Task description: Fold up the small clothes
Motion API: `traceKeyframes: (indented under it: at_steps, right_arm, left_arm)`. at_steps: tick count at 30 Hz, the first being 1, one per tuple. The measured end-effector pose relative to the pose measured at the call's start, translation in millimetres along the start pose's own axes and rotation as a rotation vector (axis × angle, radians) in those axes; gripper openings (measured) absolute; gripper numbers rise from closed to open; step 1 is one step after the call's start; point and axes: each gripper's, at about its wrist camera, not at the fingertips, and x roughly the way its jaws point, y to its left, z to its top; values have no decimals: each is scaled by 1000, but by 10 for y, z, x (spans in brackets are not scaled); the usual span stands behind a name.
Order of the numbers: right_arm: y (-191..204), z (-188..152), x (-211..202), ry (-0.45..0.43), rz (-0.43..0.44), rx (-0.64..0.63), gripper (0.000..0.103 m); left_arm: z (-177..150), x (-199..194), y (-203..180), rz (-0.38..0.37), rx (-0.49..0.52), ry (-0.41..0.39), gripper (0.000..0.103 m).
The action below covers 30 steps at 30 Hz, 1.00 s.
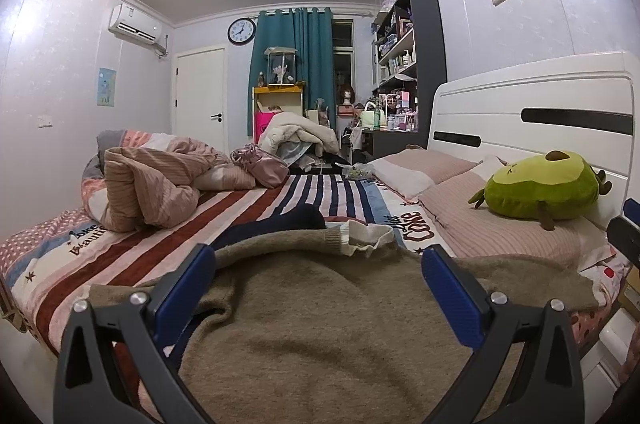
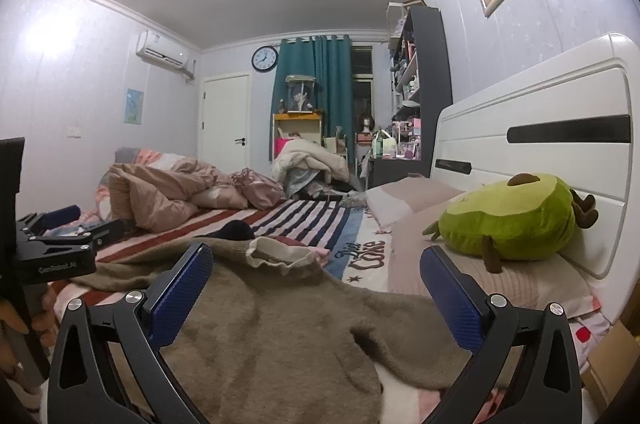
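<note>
A fuzzy brown sweater (image 1: 320,304) lies spread on the striped bed sheet (image 1: 312,195), its cream collar (image 1: 368,234) toward the far side. A dark navy piece (image 1: 280,220) lies just beyond it. My left gripper (image 1: 318,260) hangs low over the near part of the sweater, open, its blue pads wide apart with nothing between them. In the right wrist view the same sweater (image 2: 280,328) fills the foreground and my right gripper (image 2: 316,264) is open above it. The left gripper (image 2: 60,228) shows at the left edge there, held by a hand (image 2: 40,320).
A crumpled pink duvet (image 1: 152,183) is heaped at the left of the bed. Pillows (image 1: 424,167) and a green avocado plush (image 1: 544,187) lie along the white headboard (image 1: 540,103) on the right. Shelves, a desk and a clothes pile stand beyond the bed.
</note>
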Motion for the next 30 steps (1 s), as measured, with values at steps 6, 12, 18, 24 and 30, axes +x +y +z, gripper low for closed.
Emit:
traceKeyframes:
  at_steps: [6, 12, 18, 24, 30]
  right_arm:
    - [11, -9, 17, 10, 1, 6, 103]
    - [56, -49, 72, 27, 11, 7, 103]
    - [114, -58, 133, 35, 29, 7, 103]
    - [180, -86, 278, 65, 47, 22, 103]
    - [316, -235, 638, 137, 66, 20, 103]
  left_arm:
    - [-23, -19, 35, 4, -9, 0, 102]
    - [-83, 18, 109, 21, -19, 23, 102]
    - [-99, 66, 192, 28, -30, 34, 102]
    - [-148, 205, 362, 42, -63, 58, 102]
    - [-352, 484, 790, 62, -144, 134, 102]
